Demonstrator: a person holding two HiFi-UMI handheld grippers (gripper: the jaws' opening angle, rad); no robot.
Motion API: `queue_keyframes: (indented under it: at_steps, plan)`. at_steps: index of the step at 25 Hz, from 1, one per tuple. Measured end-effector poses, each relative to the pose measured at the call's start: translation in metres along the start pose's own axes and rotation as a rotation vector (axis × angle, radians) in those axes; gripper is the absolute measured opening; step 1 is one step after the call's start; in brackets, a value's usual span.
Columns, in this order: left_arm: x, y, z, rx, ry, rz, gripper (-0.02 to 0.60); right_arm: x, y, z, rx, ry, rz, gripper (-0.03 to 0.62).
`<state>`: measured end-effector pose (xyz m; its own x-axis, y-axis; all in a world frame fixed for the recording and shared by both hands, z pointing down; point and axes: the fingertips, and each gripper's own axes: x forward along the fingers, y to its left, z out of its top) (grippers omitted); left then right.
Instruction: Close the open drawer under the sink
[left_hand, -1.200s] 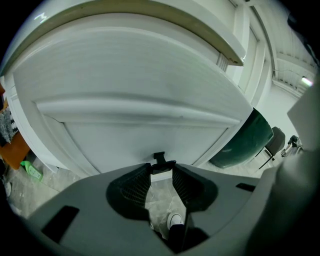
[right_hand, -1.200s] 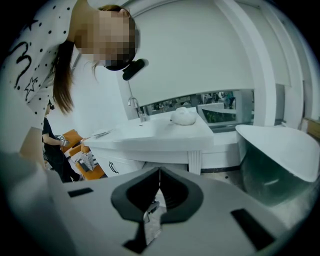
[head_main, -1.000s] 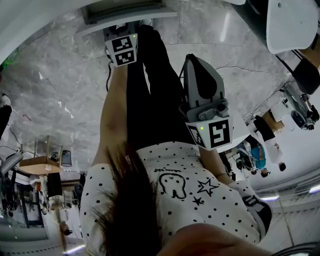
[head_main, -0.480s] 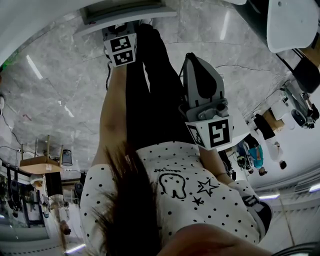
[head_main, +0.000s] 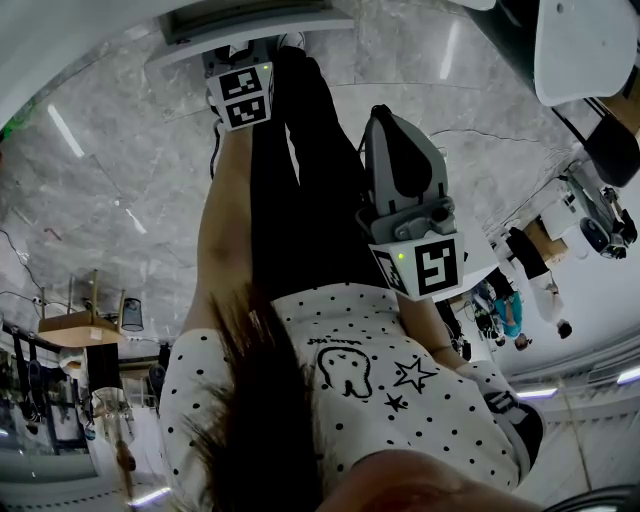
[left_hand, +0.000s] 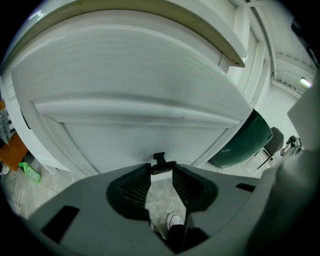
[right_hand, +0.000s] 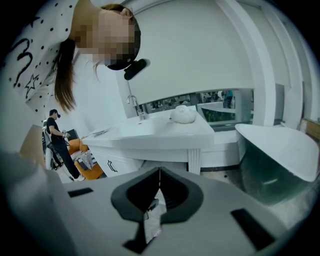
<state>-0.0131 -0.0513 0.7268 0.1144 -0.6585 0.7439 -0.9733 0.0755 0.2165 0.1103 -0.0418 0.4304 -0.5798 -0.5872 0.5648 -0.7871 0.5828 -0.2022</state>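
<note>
Plainly the drawer dominates. Its white front fills the left gripper view, long axis running side to side, and its face lies straight ahead of and just above the jaws, so closing it looks like a push directly forward into that panel. The left gripper is by far the nearer, close up to the front in the head view, its jaws spread with floor showing between them. The right gripper hangs well apart at the person's side, jaws clenched tip to tip on nothing, facing a white desk with a basin and tap some way off. Smallest, the drawer's black handle sits right at the left jaw tips, its bar spanning the gap. I see no sure pinch on it, so I judge that gripper released.
</note>
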Motion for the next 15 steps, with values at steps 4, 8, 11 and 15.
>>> queue_keyframes:
  at_steps: [4,8,11,15]
  plan:
    - [0.003,0.002,0.005,0.000,-0.007,0.000,0.133,0.001,0.000,0.000,-0.001,0.004,-0.002,0.014]
    - [0.005,0.004,0.012,0.003,-0.017,0.004,0.133,-0.002,-0.001,-0.001,0.002,0.003,-0.004,0.014]
    - [0.007,0.005,0.017,0.000,-0.024,0.009,0.133,-0.004,-0.002,-0.001,0.002,0.004,-0.007,0.014]
    - [0.010,0.008,0.023,0.000,-0.028,0.013,0.133,-0.004,-0.003,0.000,0.004,0.003,-0.012,0.014]
